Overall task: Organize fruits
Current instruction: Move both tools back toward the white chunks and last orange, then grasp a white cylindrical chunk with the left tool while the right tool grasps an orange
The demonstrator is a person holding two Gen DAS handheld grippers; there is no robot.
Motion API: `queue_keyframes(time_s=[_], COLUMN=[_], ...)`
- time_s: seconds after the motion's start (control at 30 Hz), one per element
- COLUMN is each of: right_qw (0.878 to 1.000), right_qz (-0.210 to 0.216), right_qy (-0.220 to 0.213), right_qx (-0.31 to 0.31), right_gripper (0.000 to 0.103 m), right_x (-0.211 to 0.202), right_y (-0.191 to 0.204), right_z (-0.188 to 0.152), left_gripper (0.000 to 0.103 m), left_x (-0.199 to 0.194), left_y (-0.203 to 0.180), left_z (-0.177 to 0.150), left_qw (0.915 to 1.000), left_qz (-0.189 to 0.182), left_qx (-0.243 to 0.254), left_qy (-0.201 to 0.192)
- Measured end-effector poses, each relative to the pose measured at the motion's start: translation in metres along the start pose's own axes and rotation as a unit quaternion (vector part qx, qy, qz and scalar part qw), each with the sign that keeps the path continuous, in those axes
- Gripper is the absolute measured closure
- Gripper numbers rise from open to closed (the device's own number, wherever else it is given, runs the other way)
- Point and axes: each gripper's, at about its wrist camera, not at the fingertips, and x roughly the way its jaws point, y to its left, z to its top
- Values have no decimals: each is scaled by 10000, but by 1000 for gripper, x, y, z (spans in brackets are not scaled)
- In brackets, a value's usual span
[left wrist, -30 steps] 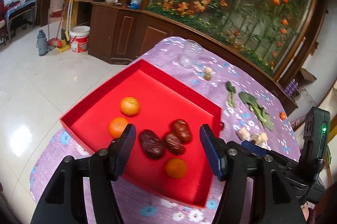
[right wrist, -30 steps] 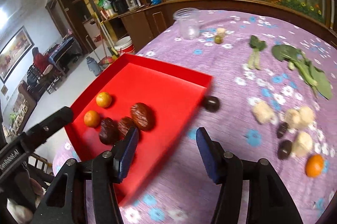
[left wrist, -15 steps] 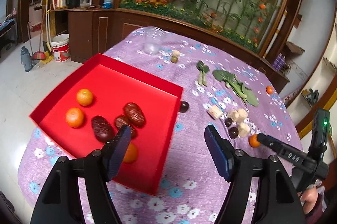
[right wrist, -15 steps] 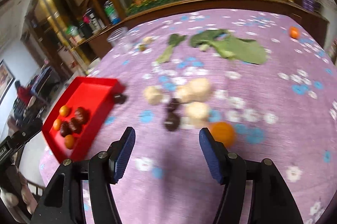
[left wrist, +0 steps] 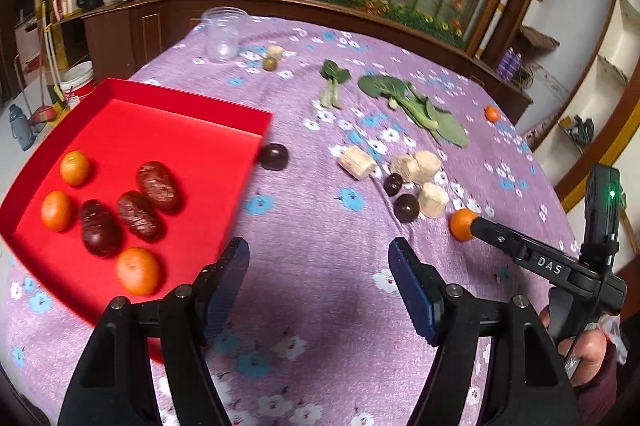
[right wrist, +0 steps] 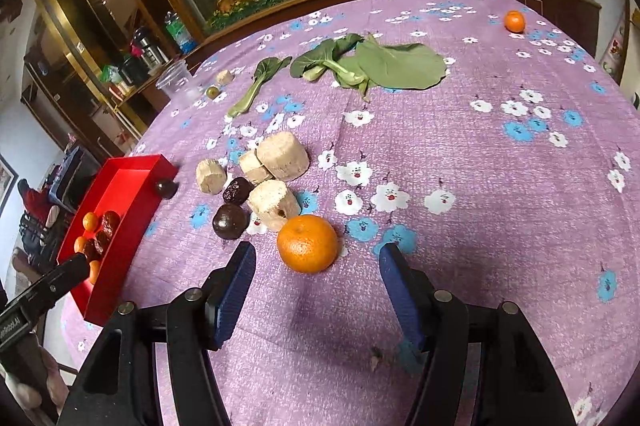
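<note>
- The red tray (left wrist: 168, 114) lies on the left of the table, its near-left part overhanging the table's edge; it holds three oranges (left wrist: 137, 271) and three dark red dates (left wrist: 140, 215).
- A dark round fruit (left wrist: 273, 156) sits on the purple flowered cloth (left wrist: 320, 226), touching the tray's right wall from outside.
- A clear plastic cup (left wrist: 222, 33) stands upright at the far left of the table; its contents cannot be made out.
- The left gripper (left wrist: 318, 278) hangs over bare cloth just right of the tray, its jaws apart and just widened, nothing between them.
- The right gripper (right wrist: 316, 276) has also just widened its jaws; an orange (right wrist: 307, 243) lies just beyond its fingertips, unpinched.
- Left of that orange cluster pale cut chunks (right wrist: 282, 155), a date and another dark round fruit (right wrist: 230, 221).
- Leafy greens (right wrist: 384, 66) lie farther off; a lone orange (right wrist: 514, 21) sits near the far right edge.
- Open cloth stretches right of the near orange.
</note>
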Motion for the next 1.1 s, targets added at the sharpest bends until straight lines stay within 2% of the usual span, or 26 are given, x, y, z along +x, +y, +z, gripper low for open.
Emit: queue_keyframes(time_s=[0.17, 0.47, 0.73, 0.77, 0.83, 0.87, 1.0, 1.1], right_qw=[9998, 9983, 9971, 9970, 9965, 9960, 9951, 9945], right_qz=[-67, -199, -252, -257, -288, -337, -440, -485], right_qy=[42, 13, -66, -70, -74, -78, -80, -76], right_qx=[-169, -547, -718, -729, -778, -819, -881, -927], right_gripper=[34, 34, 34, 34, 34, 35, 43, 47], right_x=[14, 27, 30, 30, 31, 31, 32, 33], right_y=[6, 19, 17, 18, 18, 20, 22, 23], right_z=[3, 8, 7, 7, 7, 7, 6, 6], left_gripper=[32, 32, 32, 33, 48, 64, 65, 65], left_x=[24, 89, 126, 127, 131, 134, 135, 135], left_y=[-13, -30, -38, -38, -38, -38, -42, -39], left_z=[12, 54, 69, 69, 68, 66, 59, 59], left_qw=[9998, 9985, 9952, 9950, 9948, 9943, 9920, 9925], left_qz=[-16, -78, -169, -212, -303, -343, -363, -458], left_qx=[207, 534, 930, 942, 945, 966, 1169, 1088], left_qy=[47, 113, 250, 251, 236, 294, 321, 323])
